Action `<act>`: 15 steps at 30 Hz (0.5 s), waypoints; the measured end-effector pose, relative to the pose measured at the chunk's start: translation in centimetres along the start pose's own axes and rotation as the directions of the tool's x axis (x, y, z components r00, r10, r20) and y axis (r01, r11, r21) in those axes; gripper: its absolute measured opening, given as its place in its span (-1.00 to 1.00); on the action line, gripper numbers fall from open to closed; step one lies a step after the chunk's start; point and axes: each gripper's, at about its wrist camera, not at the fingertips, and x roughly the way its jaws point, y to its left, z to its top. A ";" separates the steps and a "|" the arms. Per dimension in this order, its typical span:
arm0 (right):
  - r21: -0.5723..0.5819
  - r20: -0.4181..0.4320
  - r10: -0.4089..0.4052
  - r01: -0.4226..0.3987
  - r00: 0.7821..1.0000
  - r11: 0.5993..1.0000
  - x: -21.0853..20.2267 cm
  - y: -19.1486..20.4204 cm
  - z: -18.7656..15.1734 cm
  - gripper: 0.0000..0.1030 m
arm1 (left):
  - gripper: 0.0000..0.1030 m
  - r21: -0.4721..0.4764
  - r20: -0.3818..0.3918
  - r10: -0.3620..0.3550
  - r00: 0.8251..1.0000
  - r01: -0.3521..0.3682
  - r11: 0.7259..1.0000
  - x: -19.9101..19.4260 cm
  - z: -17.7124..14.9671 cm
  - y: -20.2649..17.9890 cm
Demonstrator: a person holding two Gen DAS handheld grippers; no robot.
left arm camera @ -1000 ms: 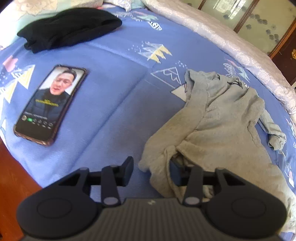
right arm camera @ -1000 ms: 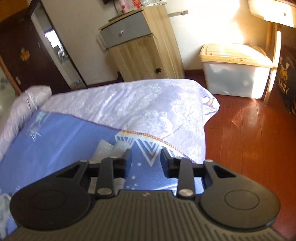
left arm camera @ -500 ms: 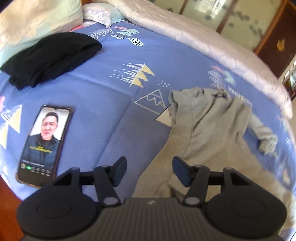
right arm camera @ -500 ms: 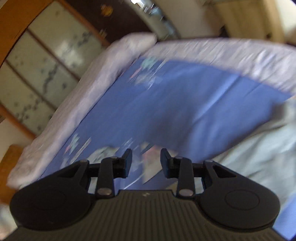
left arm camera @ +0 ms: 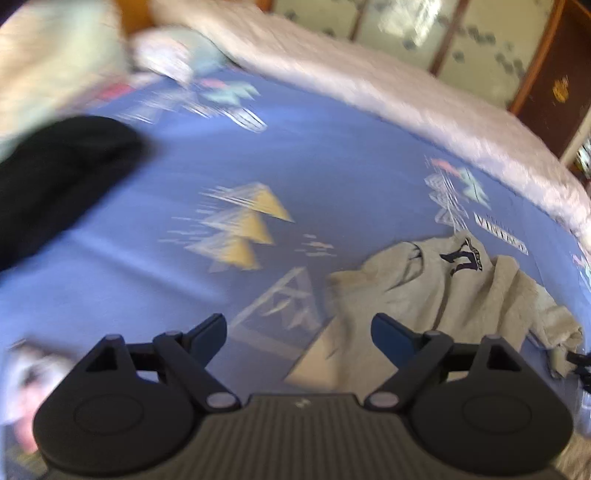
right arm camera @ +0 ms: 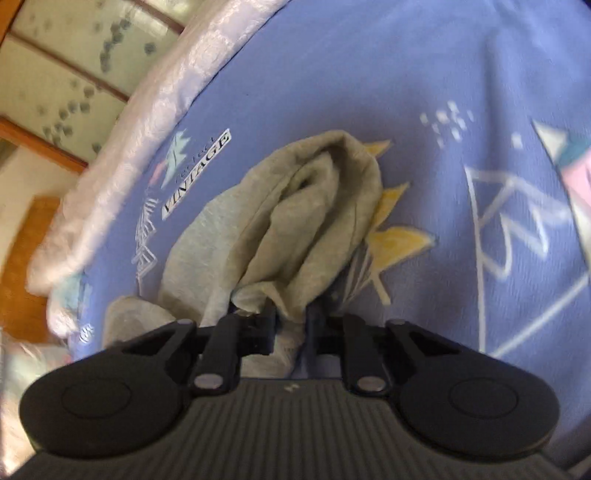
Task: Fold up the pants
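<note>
The grey pants (left arm camera: 443, 295) lie crumpled on the blue patterned bedspread (left arm camera: 332, 166), at the right in the left wrist view. My left gripper (left arm camera: 299, 332) is open and empty, above the bed just left of the pants' near edge. In the right wrist view my right gripper (right arm camera: 290, 325) is shut on a bunched end of the grey pants (right arm camera: 295, 221), which stretch away from its fingers across the bedspread (right arm camera: 443, 92).
A black garment (left arm camera: 55, 177) lies at the left of the bed. A blurred phone (left arm camera: 22, 387) lies near the bed's left edge. A pale quilted border (left arm camera: 406, 107) runs along the far side, with cabinet doors (left arm camera: 424, 33) behind. Wooden floor (right arm camera: 26, 258) shows beyond the bed edge.
My left gripper has let go of the pants, opened wider and swung up and left. My right gripper has swung from the room over the bed and closed on the pants.
</note>
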 end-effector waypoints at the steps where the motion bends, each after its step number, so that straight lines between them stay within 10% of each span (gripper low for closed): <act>1: -0.056 0.031 -0.019 0.020 0.999 0.998 -1.0 0.4 0.7 -0.69 | 0.72 0.002 -0.027 -0.007 1.000 0.007 1.000 2.0 0.6 -0.8; 3: -0.248 0.166 -0.090 0.130 0.982 0.960 -3.9 1.9 2.1 -0.70 | 0.66 -0.001 -0.071 -0.004 0.997 0.004 1.000 5.6 1.4 -2.4; 6: -0.497 0.452 -0.159 0.396 0.878 0.772 -9.6 2.7 3.5 -0.69 | 0.62 -0.009 -0.095 -0.045 0.994 0.044 0.999 7.9 1.6 -3.8; 10: -0.540 0.811 -0.167 0.827 0.561 0.160 -12.4 0.1 1.3 -0.61 | 0.27 0.029 -0.093 -0.031 0.995 0.034 0.999 9.2 1.4 -5.3; 12: -0.500 0.848 -0.212 0.866 0.485 -0.019 -12.2 -3.3 0.6 -0.34 | -0.22 0.068 -0.066 0.012 0.998 -0.007 0.998 9.3 1.1 -5.7; 13: -0.513 0.831 -0.272 0.858 0.486 -0.034 -12.4 -5.1 0.6 -0.26 | -0.33 0.079 -0.064 0.015 0.998 -0.010 0.997 9.1 1.1 -5.8; 15: -0.539 0.753 -0.409 0.840 0.515 0.065 -13.3 -7.7 0.7 -0.26 | -0.63 0.057 -0.078 -0.035 0.996 0.040 0.998 8.3 1.2 -5.5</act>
